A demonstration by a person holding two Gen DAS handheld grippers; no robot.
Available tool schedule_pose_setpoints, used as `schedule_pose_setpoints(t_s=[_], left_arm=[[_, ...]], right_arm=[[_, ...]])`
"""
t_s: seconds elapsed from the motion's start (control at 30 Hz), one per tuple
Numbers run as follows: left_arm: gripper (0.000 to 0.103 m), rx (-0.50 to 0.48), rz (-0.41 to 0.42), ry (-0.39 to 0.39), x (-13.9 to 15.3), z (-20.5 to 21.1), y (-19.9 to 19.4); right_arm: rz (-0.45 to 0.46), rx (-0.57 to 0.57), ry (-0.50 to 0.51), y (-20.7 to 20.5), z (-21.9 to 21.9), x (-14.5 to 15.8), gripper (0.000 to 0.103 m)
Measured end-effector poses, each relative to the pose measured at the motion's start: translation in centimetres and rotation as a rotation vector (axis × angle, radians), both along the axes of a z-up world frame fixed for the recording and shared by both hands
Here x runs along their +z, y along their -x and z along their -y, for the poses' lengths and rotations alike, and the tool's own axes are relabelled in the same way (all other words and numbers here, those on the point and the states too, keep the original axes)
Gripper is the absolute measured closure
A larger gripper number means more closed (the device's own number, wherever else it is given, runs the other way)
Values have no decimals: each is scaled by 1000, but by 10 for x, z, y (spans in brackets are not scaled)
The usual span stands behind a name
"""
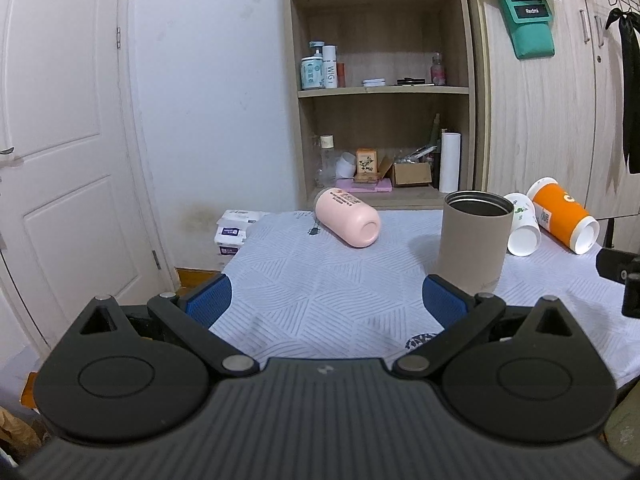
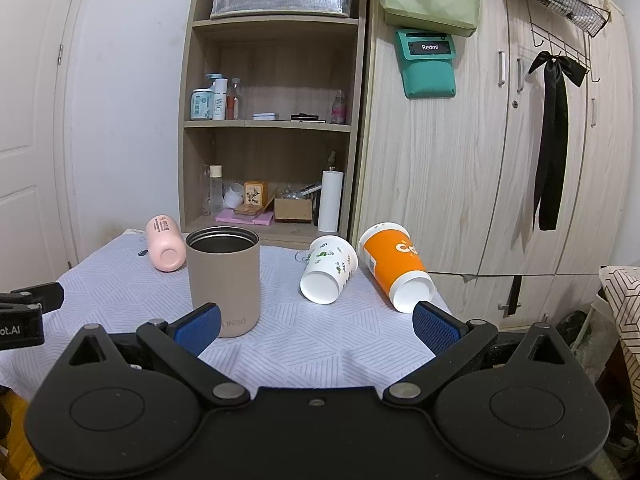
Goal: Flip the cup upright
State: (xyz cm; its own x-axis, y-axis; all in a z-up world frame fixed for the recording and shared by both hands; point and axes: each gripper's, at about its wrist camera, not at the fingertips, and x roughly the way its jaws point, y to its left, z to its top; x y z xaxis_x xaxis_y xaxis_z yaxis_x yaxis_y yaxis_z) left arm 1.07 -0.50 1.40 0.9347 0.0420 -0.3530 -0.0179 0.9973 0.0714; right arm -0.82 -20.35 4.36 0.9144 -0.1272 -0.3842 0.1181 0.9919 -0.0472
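I hold both grippers back from the table (image 2: 328,344), short of the cups. The left gripper (image 1: 326,300) has its jaws spread wide with nothing between them; the right gripper (image 2: 316,328) is likewise released and empty.

Reference landmark: the tan tumbler (image 2: 224,280), which stands upright with its mouth up near the table's middle. It needs no action.

Three cups lie on their sides:
- The pink cup (image 1: 347,218) lies to the left of and behind the tan tumbler, its closed base turned toward my cameras.
- The white patterned cup (image 2: 329,274) lies to the right of the tumbler, base toward me, mouth toward the shelf unit (image 2: 272,120).
- The orange cup (image 2: 394,266) lies just beside the white one, farther right, near the table's edge, base toward me.

Governing relation: the white patterned cup lies almost straight ahead of the right jaws, its long axis running away from me and slightly leftward. I judge the right gripper the nearer one for it and for the orange cup; the left gripper faces the pink cup more directly.

A grasp across the body, perpendicular to that axis, would likely suit the flip.
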Motion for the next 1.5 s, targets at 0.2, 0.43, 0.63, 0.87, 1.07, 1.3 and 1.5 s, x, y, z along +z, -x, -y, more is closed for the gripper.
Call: schedule_pose_setpoints(t_s=[0.2, 0.43, 0.63, 0.87, 1.07, 1.3, 1.5], left_arm=[[0, -1, -1, -3, 0, 1, -2], [0, 1, -3, -11, -2, 2, -1], [0, 4, -5, -9, -3, 2, -1], [0, 10, -4, -22, -2, 5, 0], [0, 17, 21, -6, -1, 3, 3], [0, 21, 49, -21, -1, 3, 7], [0, 11, 59, -30, 0, 6, 10]], right_arm=[[1, -3, 1, 0, 1, 0, 0], [0, -5, 3, 0, 0, 0, 0], [14, -9, 14, 2, 0, 1, 0], [26, -12, 9, 4, 0, 2, 0], [28, -13, 11, 5, 1, 2, 0], [24, -14, 14, 5, 2, 2, 0], [22, -12, 18, 4, 2, 2, 0]])
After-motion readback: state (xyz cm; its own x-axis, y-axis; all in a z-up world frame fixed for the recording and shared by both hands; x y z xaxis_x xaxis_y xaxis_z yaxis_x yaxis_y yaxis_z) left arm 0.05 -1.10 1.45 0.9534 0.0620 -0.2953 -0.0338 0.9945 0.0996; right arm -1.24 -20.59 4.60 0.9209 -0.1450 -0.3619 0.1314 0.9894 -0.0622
